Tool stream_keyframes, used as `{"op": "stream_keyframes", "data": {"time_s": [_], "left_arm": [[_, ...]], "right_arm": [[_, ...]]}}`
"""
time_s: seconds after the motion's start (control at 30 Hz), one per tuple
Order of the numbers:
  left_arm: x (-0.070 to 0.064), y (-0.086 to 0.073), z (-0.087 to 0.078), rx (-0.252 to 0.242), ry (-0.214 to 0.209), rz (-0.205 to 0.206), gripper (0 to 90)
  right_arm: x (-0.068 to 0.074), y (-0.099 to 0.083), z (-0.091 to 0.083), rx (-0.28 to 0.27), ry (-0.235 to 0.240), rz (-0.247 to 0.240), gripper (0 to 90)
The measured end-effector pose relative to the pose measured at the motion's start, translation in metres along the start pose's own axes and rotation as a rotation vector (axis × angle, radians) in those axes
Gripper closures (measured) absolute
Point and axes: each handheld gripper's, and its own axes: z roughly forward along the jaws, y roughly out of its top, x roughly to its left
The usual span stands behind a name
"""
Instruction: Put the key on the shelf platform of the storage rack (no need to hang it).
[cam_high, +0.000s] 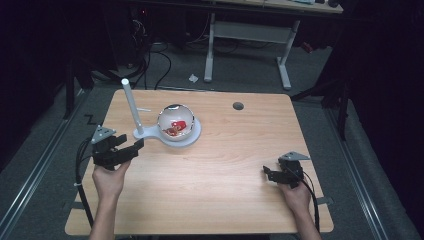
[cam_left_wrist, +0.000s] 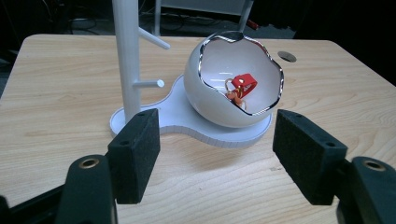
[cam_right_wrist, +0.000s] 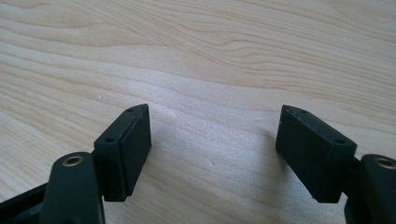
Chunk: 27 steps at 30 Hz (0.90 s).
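While the left hand-held gripper (cam_left_wrist: 217, 156) hovers just short of the white stand (cam_left_wrist: 187, 126), its jaws are wide apart with nothing between them. Inside the egg-shaped bowl (cam_left_wrist: 212, 100) on that stand lies a red key fob (cam_left_wrist: 243, 86) on a ring. Fob looks light and floppy; the ring is probably slippery, so pinch the flat red tab. Bowl edge is jagged and likely fragile, so go in through the opening. Peg post (cam_left_wrist: 127, 56) stands beside the bowl. Right hand-held gripper (cam_right_wrist: 215, 154) idles well apart over bare desk (cam_right_wrist: 210, 56), jaws apart too.
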Motion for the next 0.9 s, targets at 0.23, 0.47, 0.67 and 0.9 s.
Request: {"op": "stream_keyframes", "data": {"time_s": [0.23, 0.47, 0.67, 0.9], "left_arm": [[-0.003, -0.006, -0.001, 0.004, -0.008, -0.002, 32.5], [-0.009, -0.010, -0.002, 0.010, -0.008, 0.017, 32.5], [-0.011, -0.014, -0.001, 0.008, -0.020, 0.009, 32.4], [-0.016, -0.019, 0.000, 0.009, -0.027, 0.017, 32.4]], "right_arm": [[0.000, 0.000, 0.000, 0.000, 0.000, 0.000, 26.6], [0.000, 0.000, 0.000, 0.000, 0.000, 0.000, 26.6], [0.000, 0.000, 0.000, 0.000, 0.000, 0.000, 26.6], [0.000, 0.000, 0.000, 0.000, 0.000, 0.000, 26.6]]}}
